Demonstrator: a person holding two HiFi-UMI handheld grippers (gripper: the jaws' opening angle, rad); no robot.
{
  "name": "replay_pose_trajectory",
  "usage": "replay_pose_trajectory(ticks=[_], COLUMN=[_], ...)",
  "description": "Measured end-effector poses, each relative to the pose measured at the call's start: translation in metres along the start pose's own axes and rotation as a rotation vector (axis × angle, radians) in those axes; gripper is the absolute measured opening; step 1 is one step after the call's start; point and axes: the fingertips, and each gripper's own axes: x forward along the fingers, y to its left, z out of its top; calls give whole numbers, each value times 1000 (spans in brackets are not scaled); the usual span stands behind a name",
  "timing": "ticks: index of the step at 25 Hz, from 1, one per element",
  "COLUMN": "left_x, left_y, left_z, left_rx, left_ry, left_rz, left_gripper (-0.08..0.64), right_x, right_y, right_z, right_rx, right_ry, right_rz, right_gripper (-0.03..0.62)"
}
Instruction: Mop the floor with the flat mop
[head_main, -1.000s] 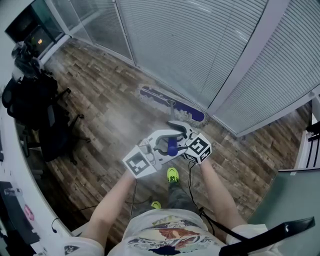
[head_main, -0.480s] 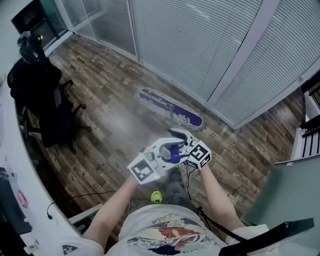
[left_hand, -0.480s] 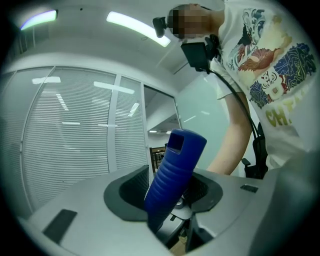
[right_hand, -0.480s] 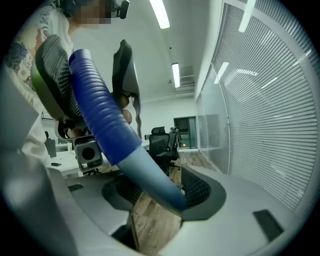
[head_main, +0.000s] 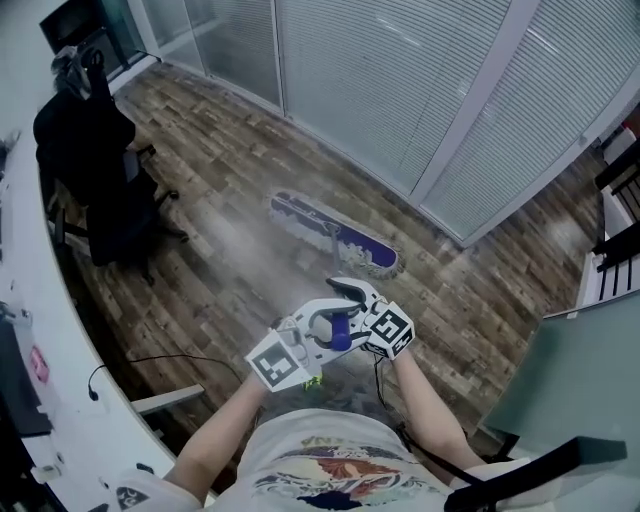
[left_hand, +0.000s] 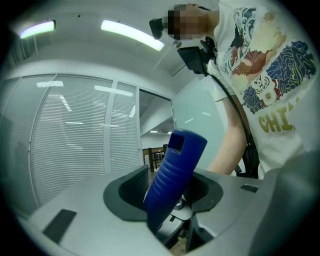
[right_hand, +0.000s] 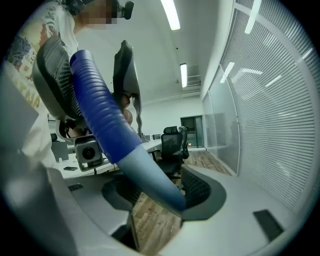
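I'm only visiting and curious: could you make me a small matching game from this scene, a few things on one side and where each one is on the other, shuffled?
Things:
1. mop head
2. blue handle
3. black chair
4. white desk

Places:
A. along the left edge of the head view
B. flat on the wood floor, near the blinds
C. clamped by the left gripper and the right gripper
D. upper left, beside the desk

Pairs: 1-B, 2-C, 3-D, 4-A
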Motion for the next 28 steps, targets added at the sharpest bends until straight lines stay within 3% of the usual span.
replay_pose_trajectory(ticks=[18,21,28], left_x=[19,26,28], left_y=[-263,-284,-286], left_z=[35,35,29], left_rx=[-8,-9,14], left_ry=[70,67,46], left_rz=[110,107,106], left_gripper=[165,166,164], right_x=[-161,-177,-178], right_y=[214,227,227], right_z=[-47,-56,-62], right_rx=[-2,6,2], right_ry=[-63,-56,-55], right_rz=[117,121,155], right_gripper=[206,206,212])
